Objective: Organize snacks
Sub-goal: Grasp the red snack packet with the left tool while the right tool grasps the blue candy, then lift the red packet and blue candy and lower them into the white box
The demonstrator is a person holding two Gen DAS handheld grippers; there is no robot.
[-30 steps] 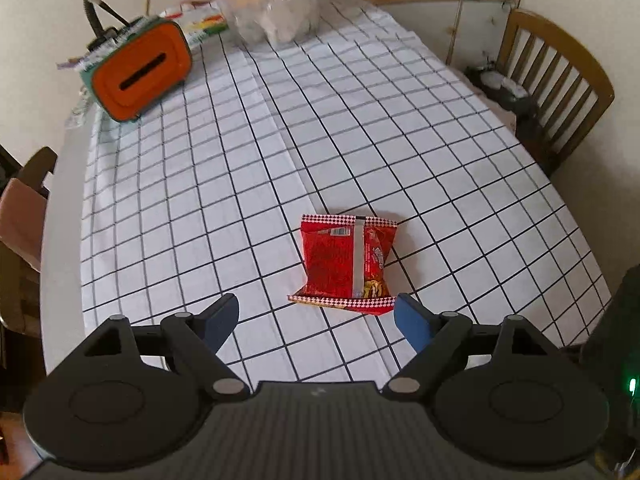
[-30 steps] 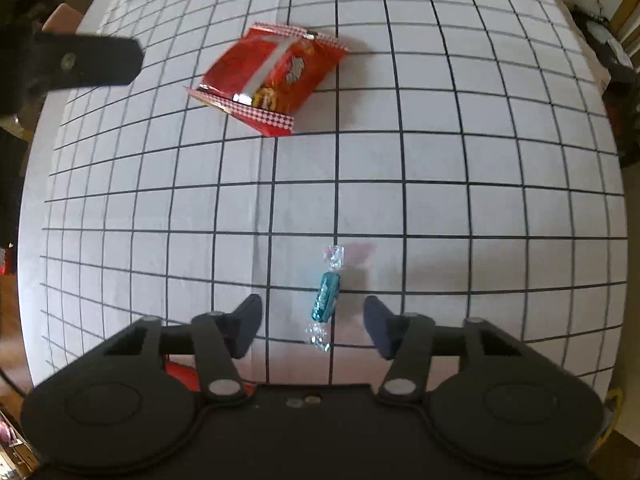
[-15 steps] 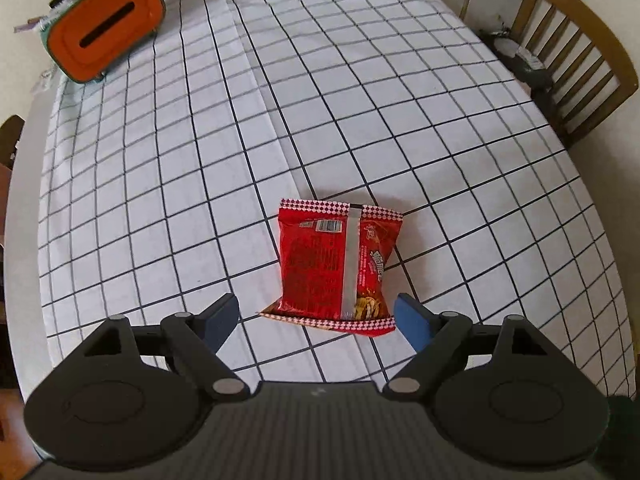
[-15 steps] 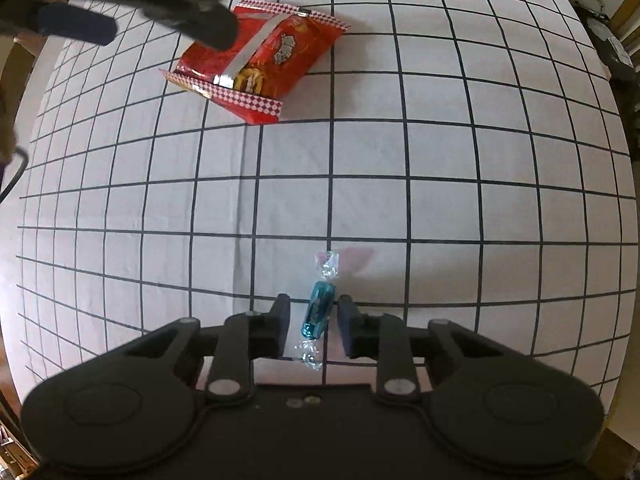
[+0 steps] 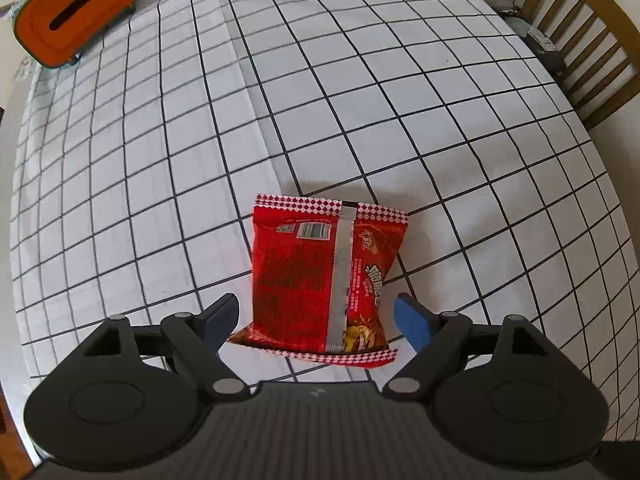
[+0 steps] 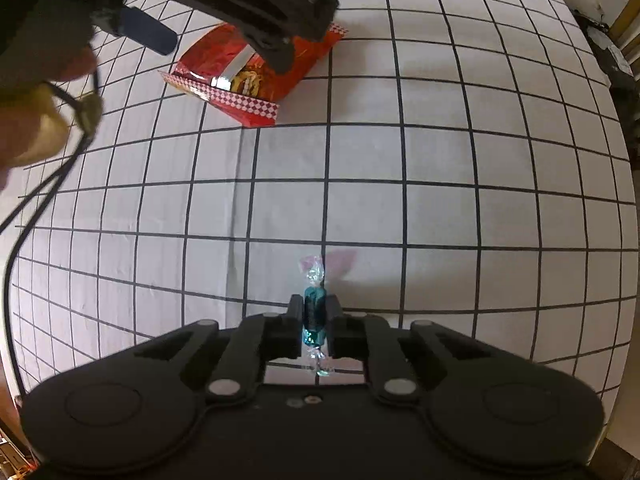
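Note:
A red snack packet (image 5: pixel 324 280) lies flat on the checked tablecloth (image 5: pixel 360 100). My left gripper (image 5: pixel 316 316) is open, its blue-padded fingers on either side of the packet's near end. In the right wrist view the packet (image 6: pixel 256 80) lies at the far left, partly under the left gripper (image 6: pixel 224 20). My right gripper (image 6: pixel 314 312) is shut on a teal wrapped candy (image 6: pixel 314 312), its clear twisted ends sticking out front and back, just above the cloth.
An orange box with a slot (image 5: pixel 76 12) stands at the far left corner. A wooden chair (image 5: pixel 580 44) stands at the table's far right edge. A black cable (image 6: pixel 36 208) hangs at the left in the right wrist view.
My left gripper has moved down and forward until its open fingers straddle the packet. My right gripper has closed on the candy.

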